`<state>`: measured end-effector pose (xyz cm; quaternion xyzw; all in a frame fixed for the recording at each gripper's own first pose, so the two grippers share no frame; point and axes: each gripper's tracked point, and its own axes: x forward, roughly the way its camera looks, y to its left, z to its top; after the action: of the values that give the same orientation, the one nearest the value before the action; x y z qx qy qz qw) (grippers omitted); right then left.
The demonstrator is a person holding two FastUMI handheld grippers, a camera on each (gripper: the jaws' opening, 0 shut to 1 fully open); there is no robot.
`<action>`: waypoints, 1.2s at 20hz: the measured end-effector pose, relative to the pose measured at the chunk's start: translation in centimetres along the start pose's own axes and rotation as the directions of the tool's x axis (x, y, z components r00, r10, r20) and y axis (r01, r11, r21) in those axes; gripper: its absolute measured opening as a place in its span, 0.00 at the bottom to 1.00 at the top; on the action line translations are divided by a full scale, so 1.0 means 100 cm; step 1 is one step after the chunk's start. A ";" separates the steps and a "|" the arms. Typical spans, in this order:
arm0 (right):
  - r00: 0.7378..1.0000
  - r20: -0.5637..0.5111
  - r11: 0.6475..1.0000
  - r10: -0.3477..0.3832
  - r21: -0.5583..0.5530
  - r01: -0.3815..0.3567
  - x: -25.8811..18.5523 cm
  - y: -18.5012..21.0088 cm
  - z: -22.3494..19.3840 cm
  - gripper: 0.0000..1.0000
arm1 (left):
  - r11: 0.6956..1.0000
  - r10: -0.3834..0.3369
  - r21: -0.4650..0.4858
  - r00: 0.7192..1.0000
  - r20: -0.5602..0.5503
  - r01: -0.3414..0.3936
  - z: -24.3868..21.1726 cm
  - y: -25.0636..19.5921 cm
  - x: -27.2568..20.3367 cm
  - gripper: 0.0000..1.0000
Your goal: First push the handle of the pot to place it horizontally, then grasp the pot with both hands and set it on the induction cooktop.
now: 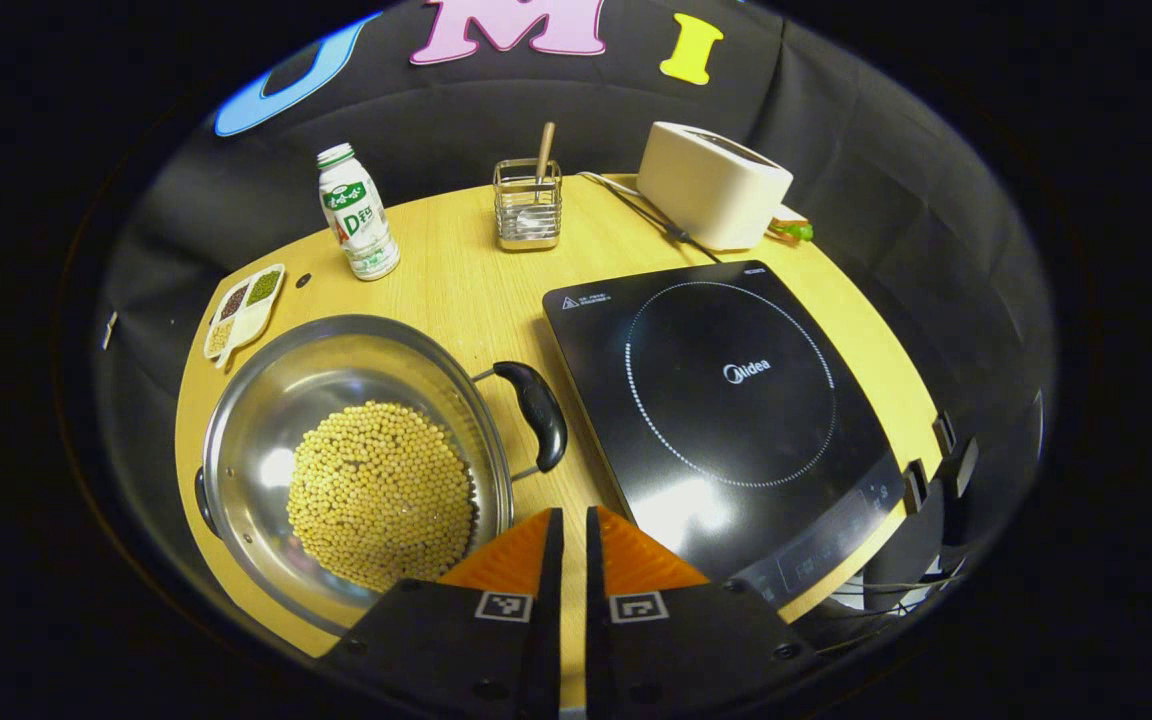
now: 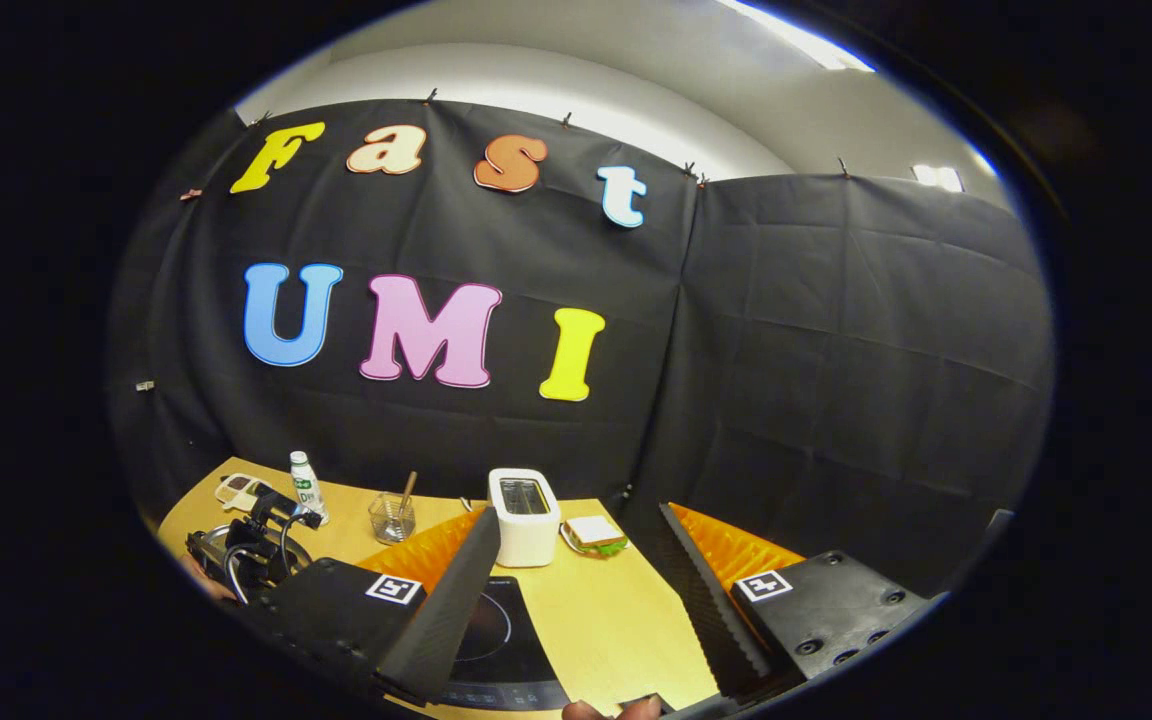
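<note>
A steel pot [image 1: 266, 420] holding yellow soybeans [image 1: 381, 495] stands at the table's left in the left gripper view. Its black side handle [image 1: 536, 415] faces the black induction cooktop [image 1: 726, 400] just to its right; a second handle [image 1: 202, 500] peeks out on the far side. My left gripper [image 1: 573, 518] is shut with nothing between its fingers, hovering just short of the black handle, between pot and cooktop. In the right gripper view my right gripper [image 2: 576, 520] is held high and wide open, above the cooktop's [image 2: 496, 640] near corner. The left gripper [image 2: 256, 545] appears far left there.
At the back stand a white bottle [image 1: 358, 212], a wire holder with a spoon [image 1: 528, 205], a cream toaster [image 1: 711, 185] with its cord, and a sandwich [image 2: 593, 535]. A small divided dish [image 1: 244, 310] lies beyond the pot. The wooden table [image 1: 476, 290] ends just past the cooktop.
</note>
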<state>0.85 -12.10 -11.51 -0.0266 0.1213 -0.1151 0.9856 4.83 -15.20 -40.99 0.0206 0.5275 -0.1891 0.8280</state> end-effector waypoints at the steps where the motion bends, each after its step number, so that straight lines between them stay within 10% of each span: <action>1: 1.000 -0.002 1.000 0.019 -0.003 -0.019 0.000 0.011 -0.001 0.98 | 1.000 -0.009 0.002 1.000 0.019 0.009 -0.003 0.002 -0.009 0.23; 8: 0.978 -0.068 0.980 0.197 0.038 -0.195 0.003 0.099 -0.025 0.98 | 0.999 0.014 -0.054 0.978 0.208 -0.003 -0.003 0.054 -0.080 0.90; 19: 0.845 -0.279 0.890 0.456 0.106 -0.444 0.019 0.239 -0.113 0.98 | 0.947 0.252 -0.268 0.928 0.273 -0.178 -0.037 0.213 -0.128 0.96; 24: 0.745 -0.362 0.826 0.559 0.165 -0.539 0.030 0.294 -0.156 0.99 | 0.938 0.278 -0.275 0.931 0.236 -0.211 -0.044 0.255 -0.111 0.96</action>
<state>6.32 15.36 -29.67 0.0585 0.3172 0.1741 0.9304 5.41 12.70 -37.32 -0.0420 0.4214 -0.0181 0.9057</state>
